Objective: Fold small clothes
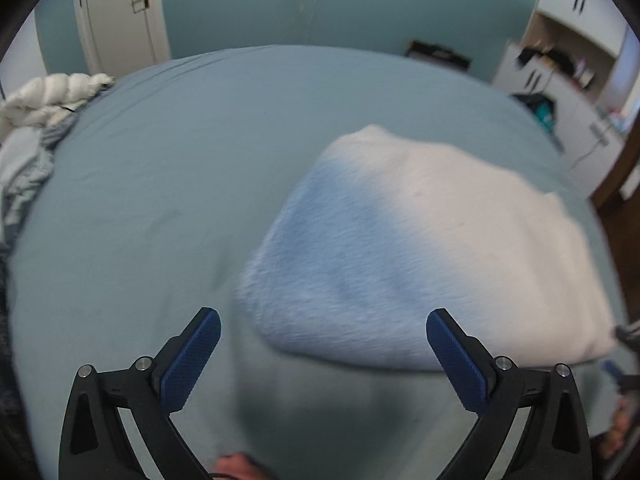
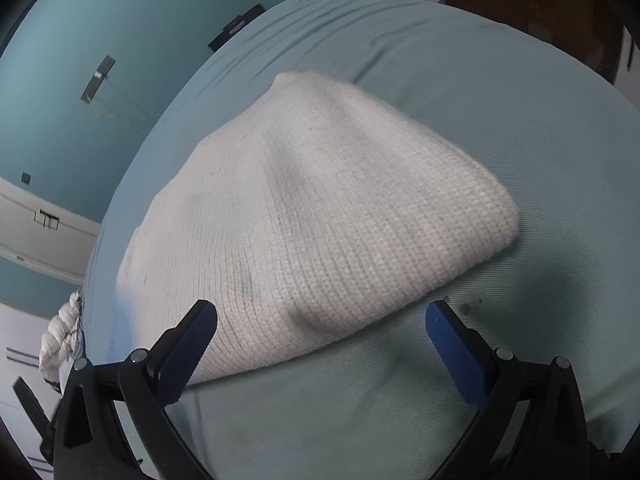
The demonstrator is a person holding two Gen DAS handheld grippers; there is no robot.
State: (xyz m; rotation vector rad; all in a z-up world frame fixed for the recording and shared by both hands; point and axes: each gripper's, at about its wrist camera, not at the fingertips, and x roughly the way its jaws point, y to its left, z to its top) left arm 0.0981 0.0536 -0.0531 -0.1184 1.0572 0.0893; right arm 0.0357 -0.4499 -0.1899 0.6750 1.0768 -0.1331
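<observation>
- The white knitted garment lies folded into a compact, rounded bundle on the pale blue bed sheet; every place below is given relative to this bundle
- The left gripper hangs just off the bundle's near edge, released, jaws spread wide with nothing between the pads; this view is blurred
- The right gripper hovers over the near edge too, at the other end of it, likewise wide apart and empty, one finger above the knit, the other above bare sheet
- Judgement: the fold looks nearly done, so the step in hand is probably tidying it or making one last fold
- To do it well, come in low at the near edge, one tool toward each end, and pinch all the layers together, not only the top one
- Lift both ends evenly, carry the edge across to the far side, and lay it flush
- Thick knit springs back, so press the crease before letting go
- Avoid catching the sheet beneath, which sits directly under the edge
</observation>
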